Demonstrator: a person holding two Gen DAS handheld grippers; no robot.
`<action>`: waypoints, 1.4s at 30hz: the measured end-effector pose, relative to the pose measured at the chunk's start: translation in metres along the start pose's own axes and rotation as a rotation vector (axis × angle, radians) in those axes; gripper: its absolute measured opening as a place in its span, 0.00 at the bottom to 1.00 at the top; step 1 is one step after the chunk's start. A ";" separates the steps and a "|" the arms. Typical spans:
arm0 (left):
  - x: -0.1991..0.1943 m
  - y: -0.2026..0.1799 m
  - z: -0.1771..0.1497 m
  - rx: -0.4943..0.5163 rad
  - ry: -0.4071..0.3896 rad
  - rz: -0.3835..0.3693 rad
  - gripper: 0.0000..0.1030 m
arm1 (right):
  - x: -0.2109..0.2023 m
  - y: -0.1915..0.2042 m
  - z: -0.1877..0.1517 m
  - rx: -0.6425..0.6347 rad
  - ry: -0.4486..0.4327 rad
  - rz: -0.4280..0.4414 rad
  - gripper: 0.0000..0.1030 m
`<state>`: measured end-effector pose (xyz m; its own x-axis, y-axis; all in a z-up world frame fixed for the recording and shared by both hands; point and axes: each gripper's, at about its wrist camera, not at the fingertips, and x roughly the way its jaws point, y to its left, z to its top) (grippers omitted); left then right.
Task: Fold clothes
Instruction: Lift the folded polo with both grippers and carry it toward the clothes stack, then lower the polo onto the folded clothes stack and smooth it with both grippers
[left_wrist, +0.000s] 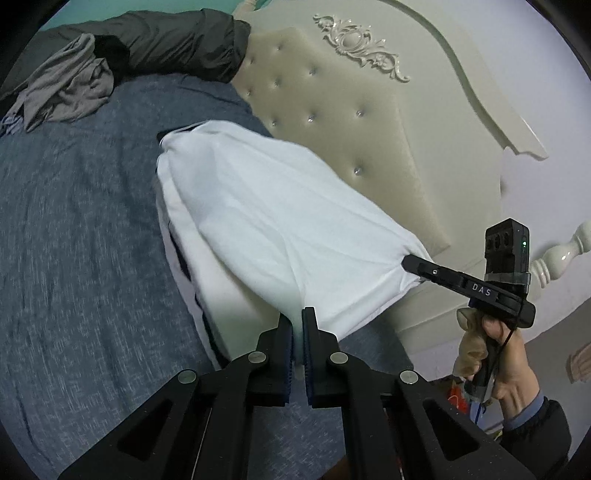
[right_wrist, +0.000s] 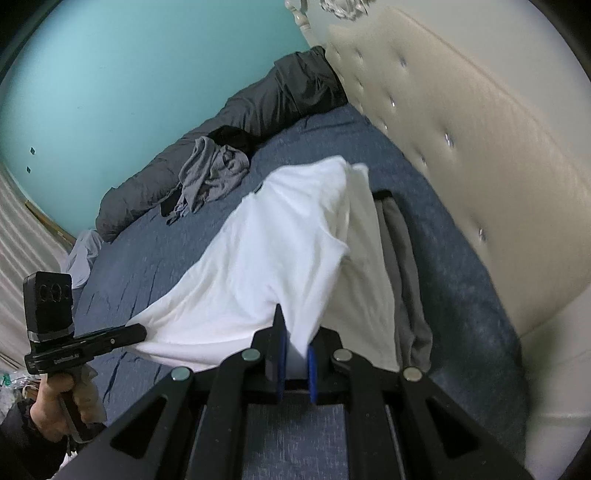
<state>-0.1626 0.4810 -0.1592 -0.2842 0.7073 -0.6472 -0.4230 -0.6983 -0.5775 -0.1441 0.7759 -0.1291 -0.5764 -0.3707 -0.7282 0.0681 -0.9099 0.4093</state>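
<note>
A white garment (left_wrist: 266, 221) is held up off the blue bed (left_wrist: 74, 240), its far end draped down onto the bed. My left gripper (left_wrist: 297, 321) is shut on one corner of its near hem. My right gripper (left_wrist: 408, 264) is shut on the other corner, to the right by the headboard. In the right wrist view the white garment (right_wrist: 266, 258) hangs from my right gripper (right_wrist: 295, 332), and my left gripper (right_wrist: 142, 332) pinches it at the left. A folded grey garment (right_wrist: 402, 258) lies under it.
A crumpled grey garment (left_wrist: 66, 88) and a dark duvet (left_wrist: 166, 40) lie at the far side of the bed. The tufted cream headboard (left_wrist: 351, 122) stands close on the right. A teal wall (right_wrist: 129, 74) is behind the bed.
</note>
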 end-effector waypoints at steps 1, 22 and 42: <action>0.001 0.002 -0.003 -0.003 0.002 0.000 0.04 | 0.001 -0.002 -0.004 0.005 0.003 0.002 0.08; -0.018 0.018 -0.018 0.039 -0.057 0.048 0.04 | 0.000 -0.026 -0.030 0.006 0.015 -0.065 0.21; 0.025 0.021 -0.012 0.097 -0.022 0.085 0.04 | 0.033 -0.016 -0.025 -0.072 -0.003 -0.064 0.18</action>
<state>-0.1684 0.4830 -0.1934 -0.3405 0.6492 -0.6802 -0.4779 -0.7424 -0.4694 -0.1438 0.7733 -0.1729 -0.5838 -0.3113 -0.7499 0.0893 -0.9426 0.3218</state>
